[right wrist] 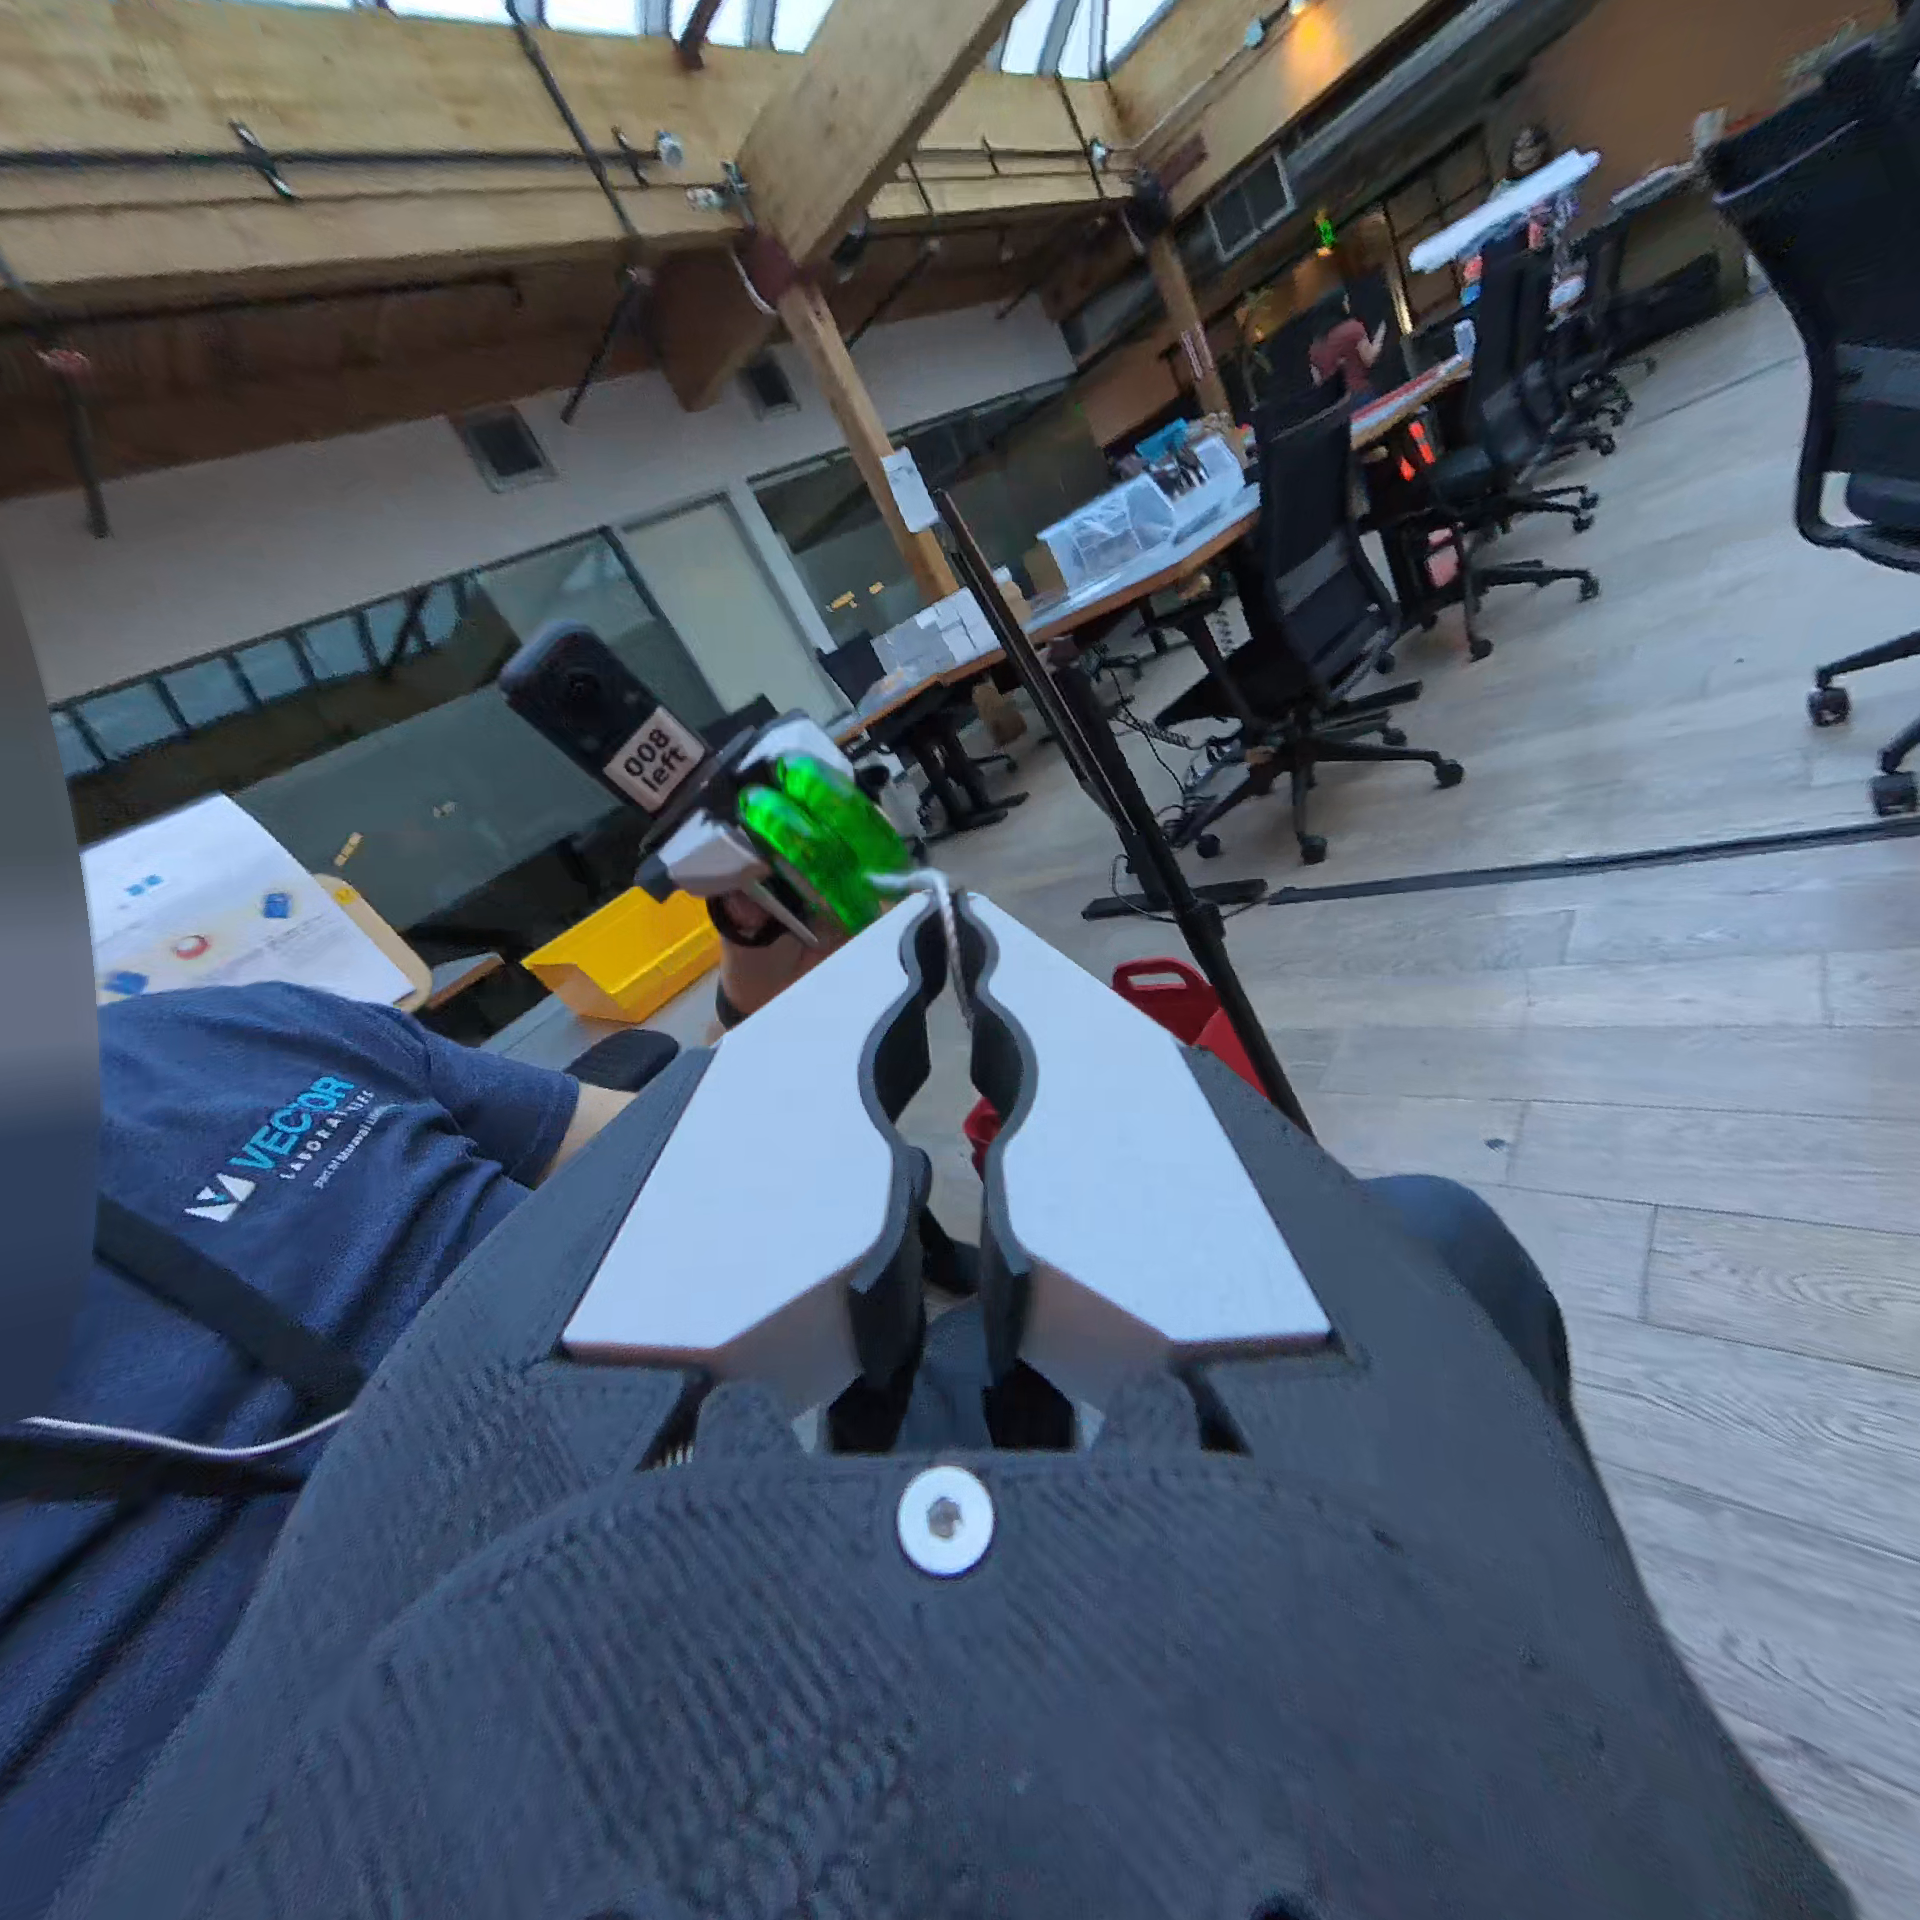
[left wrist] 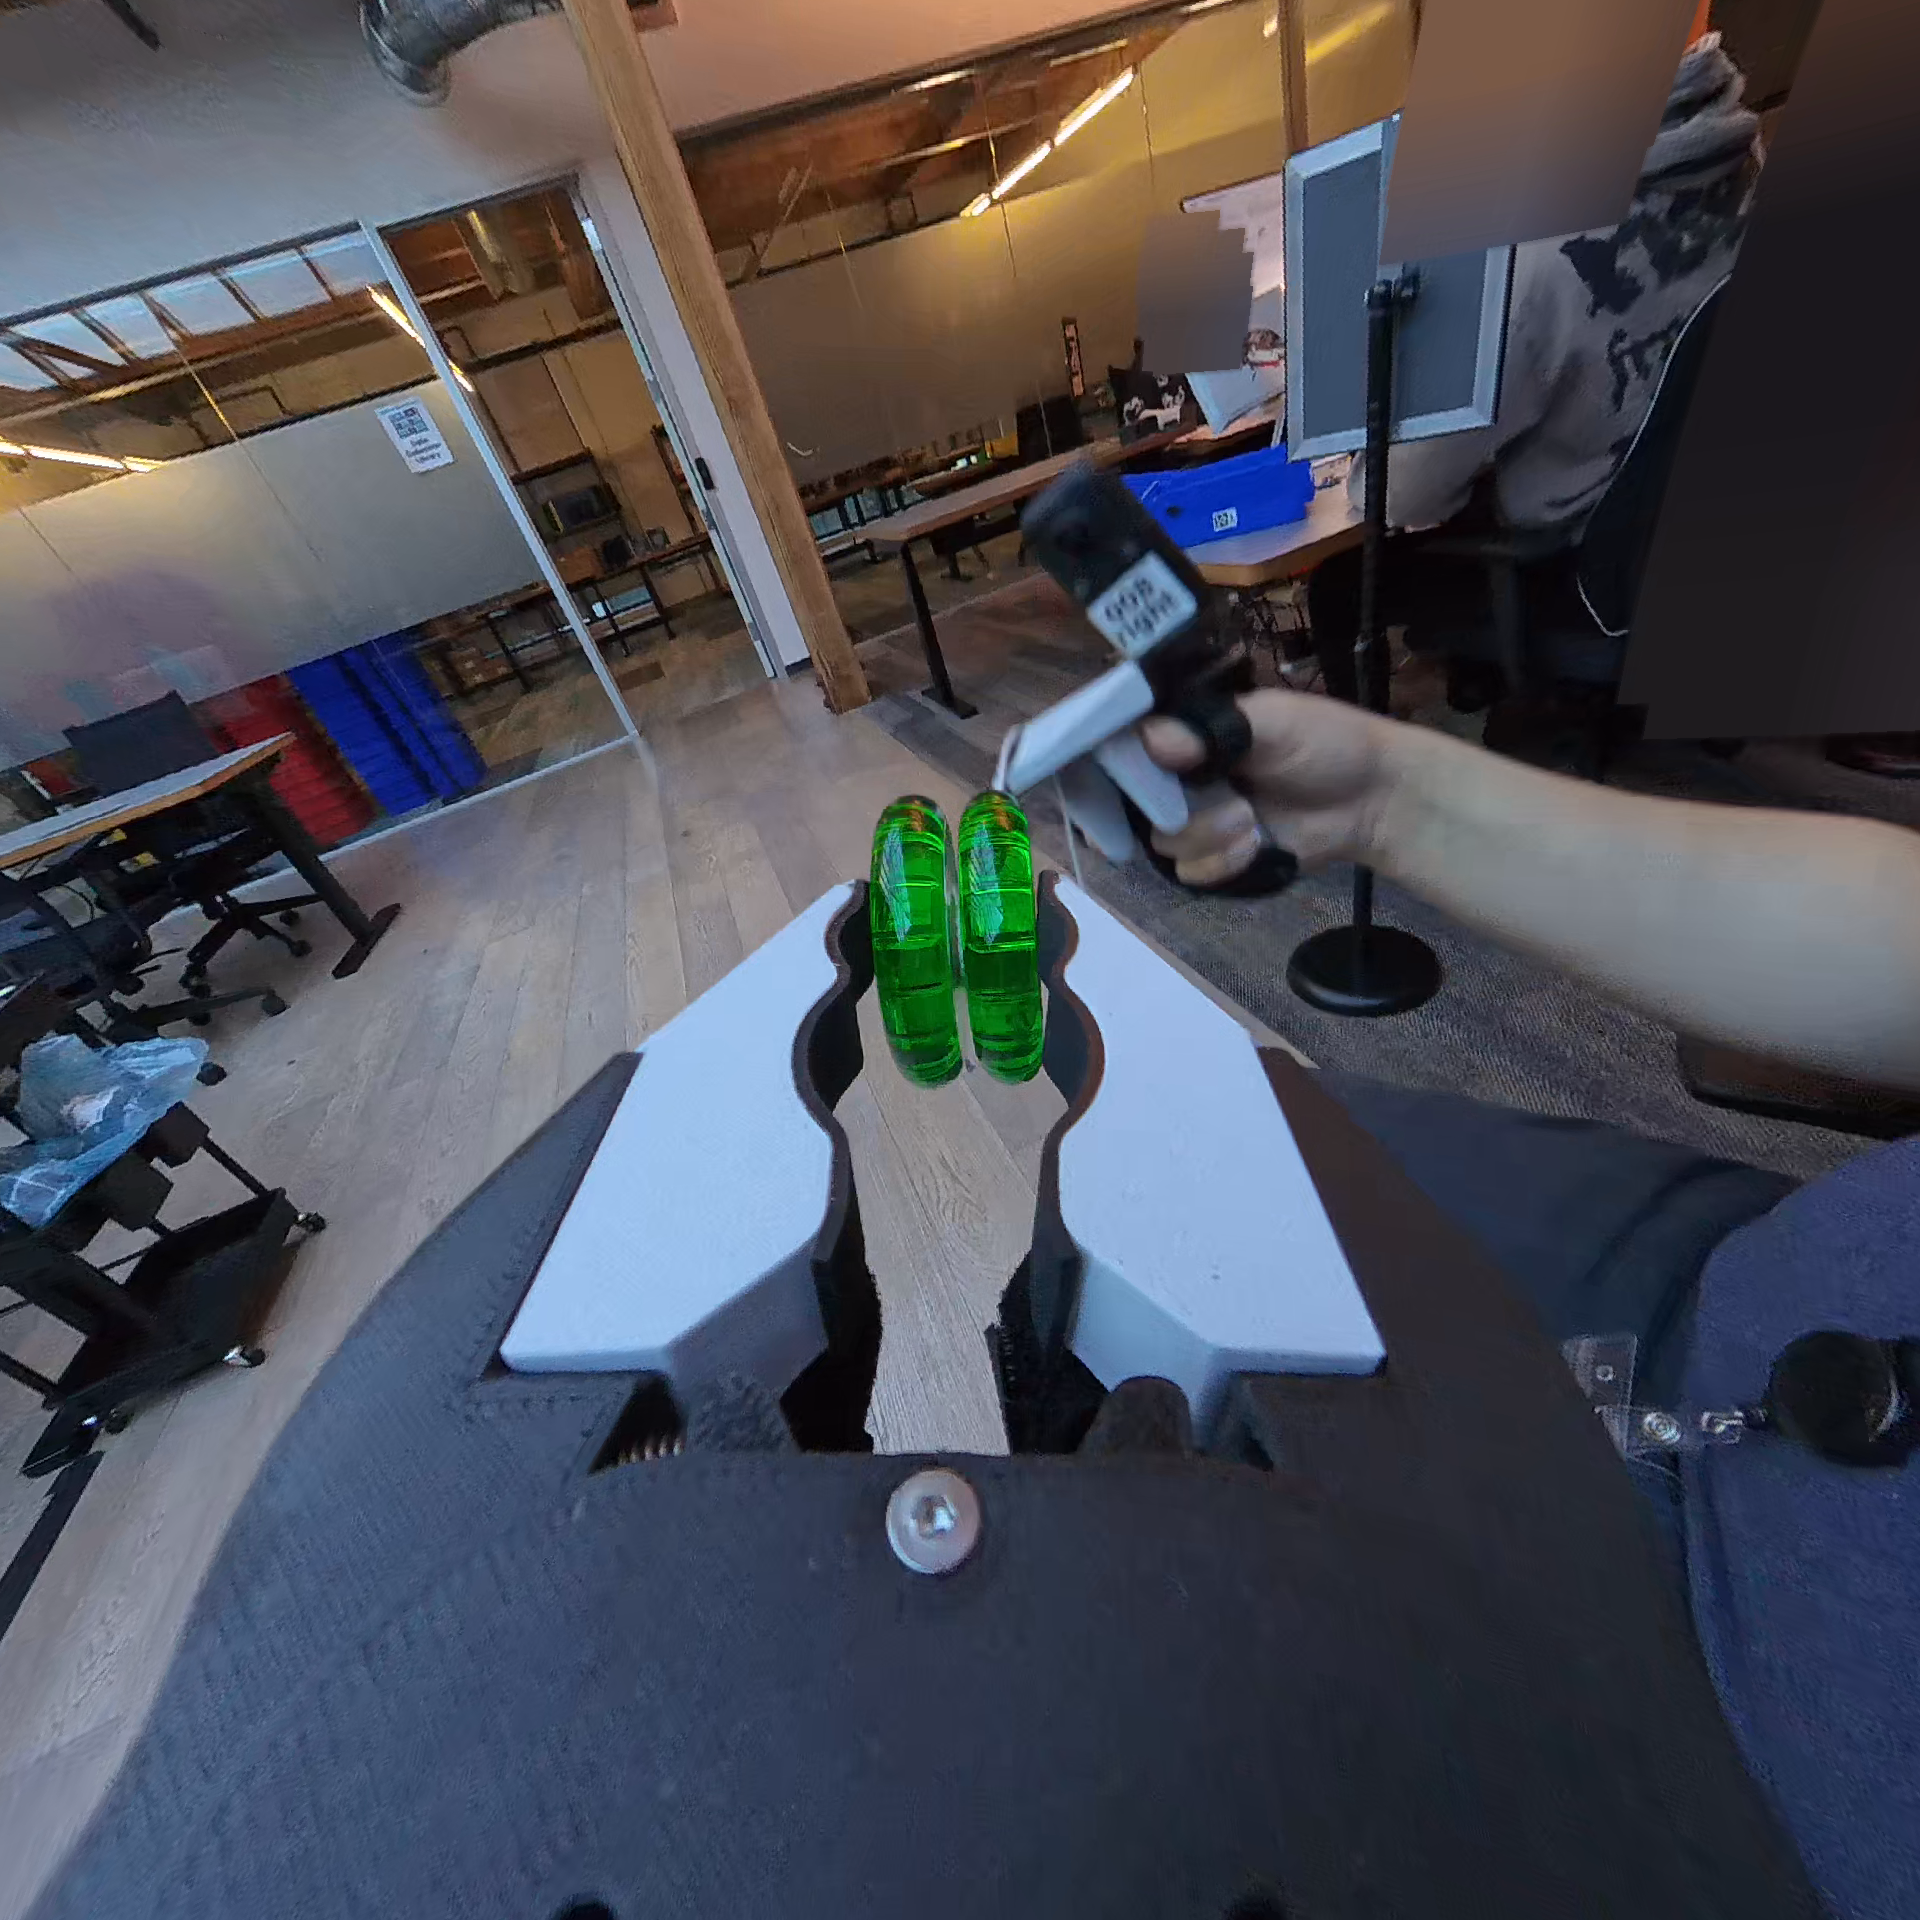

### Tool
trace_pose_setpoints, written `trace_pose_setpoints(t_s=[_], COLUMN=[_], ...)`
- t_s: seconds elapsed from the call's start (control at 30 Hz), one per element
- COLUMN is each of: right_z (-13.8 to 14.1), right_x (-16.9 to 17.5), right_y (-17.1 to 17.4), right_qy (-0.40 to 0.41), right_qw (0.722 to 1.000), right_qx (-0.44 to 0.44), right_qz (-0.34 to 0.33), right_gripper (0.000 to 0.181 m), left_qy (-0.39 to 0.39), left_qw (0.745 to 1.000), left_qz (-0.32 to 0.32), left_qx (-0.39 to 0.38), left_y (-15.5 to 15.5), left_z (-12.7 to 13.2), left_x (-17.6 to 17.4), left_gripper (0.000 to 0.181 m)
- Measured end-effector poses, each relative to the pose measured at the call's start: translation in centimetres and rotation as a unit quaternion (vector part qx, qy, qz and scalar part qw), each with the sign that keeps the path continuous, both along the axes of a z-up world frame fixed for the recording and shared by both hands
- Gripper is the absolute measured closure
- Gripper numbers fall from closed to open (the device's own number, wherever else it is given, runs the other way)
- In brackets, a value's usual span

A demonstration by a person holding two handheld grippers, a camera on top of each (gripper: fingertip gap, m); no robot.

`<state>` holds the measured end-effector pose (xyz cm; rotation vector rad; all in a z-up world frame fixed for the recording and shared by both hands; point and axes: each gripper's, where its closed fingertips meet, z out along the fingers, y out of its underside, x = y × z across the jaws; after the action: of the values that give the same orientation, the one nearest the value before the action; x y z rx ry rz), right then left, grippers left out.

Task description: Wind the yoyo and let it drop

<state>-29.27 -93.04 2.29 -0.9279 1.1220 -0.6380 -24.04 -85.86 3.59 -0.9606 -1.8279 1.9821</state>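
Left gripper (left wrist: 956, 966) clamps green yoyo (left wrist: 956, 940) edge-on between its tips, held in the air above wood floor (left wrist: 582, 935). Right gripper (right wrist: 948, 920) pinches white string (right wrist: 951, 935) at its tips, just beside yoyo; string runs to yoyo.
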Motion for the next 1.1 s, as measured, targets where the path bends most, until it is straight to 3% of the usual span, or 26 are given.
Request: trace_pose_setpoints(t_s=[0.13, 0.23, 0.33, 0.47, 0.53, 0.67, 0.77, 0.9, 1.0, 1.1], right_z=[6.1, 8.0, 7.5, 5.0, 4.0, 4.5, 5.8, 6.6, 6.5, 6.0], right_x=[0.7, 2.6, 5.0, 6.7, 6.4, 3.7, 2.1, 2.0, 2.4, 3.0], right_y=[1.8, 5.4, 8.5, 10.1, 10.3, 11.2, 9.7, 7.4, 8.2, 8.6], right_qy=[0.058, 0.106, 0.150, 0.189, 0.199, 0.160, 0.092, 0.018, -0.029, -0.044], right_qw=[0.996, 0.985, 0.970, 0.956, 0.950, 0.943, 0.932, 0.956, 0.984, 0.990], right_qx=[-0.062, -0.127, -0.183, -0.221, -0.238, -0.292, -0.349, -0.288, -0.177, -0.124], right_qz=[0.014, 0.037, 0.050, 0.040, 0.028, 0.025, -0.027, -0.056, 0.018, 0.055], right_gripper=[0.181, 0.181, 0.181, 0.180, 0.153, 0.143, 0.139, 0.123, 0.121, 0.122], left_qy=[-0.021, -0.035, -0.029, 0.042, 0.093, 0.162, 0.209, 0.259, 0.279, 0.284], left_qw=[0.999, 0.996, 0.993, 0.990, 0.988, 0.984, 0.976, 0.959, 0.949, 0.945], left_qz=[0.033, 0.077, 0.114, 0.117, 0.098, 0.034, -0.033, -0.113, -0.144, -0.159], left_qx=[0.006, -0.010, -0.034, -0.062, -0.073, -0.062, -0.044, -0.029, -0.031, -0.037], left_y=[-1.6, -3.1, -4.2, -4.0, -3.2, -1.6, -0.1, 1.6, 2.1, 2.3], left_z=[-1.7, -2.0, -1.5, 0.8, 2.4, 3.9, 4.7, 5.6, 6.0, 6.1], left_x=[-0.5, -0.6, -0.6, -0.4, 0.0, 0.3, -0.3, -1.5, -2.3, -3.0], left_gripper=[0.152, 0.152, 0.152, 0.152, 0.152, 0.152, 0.152, 0.151, 0.152, 0.151])
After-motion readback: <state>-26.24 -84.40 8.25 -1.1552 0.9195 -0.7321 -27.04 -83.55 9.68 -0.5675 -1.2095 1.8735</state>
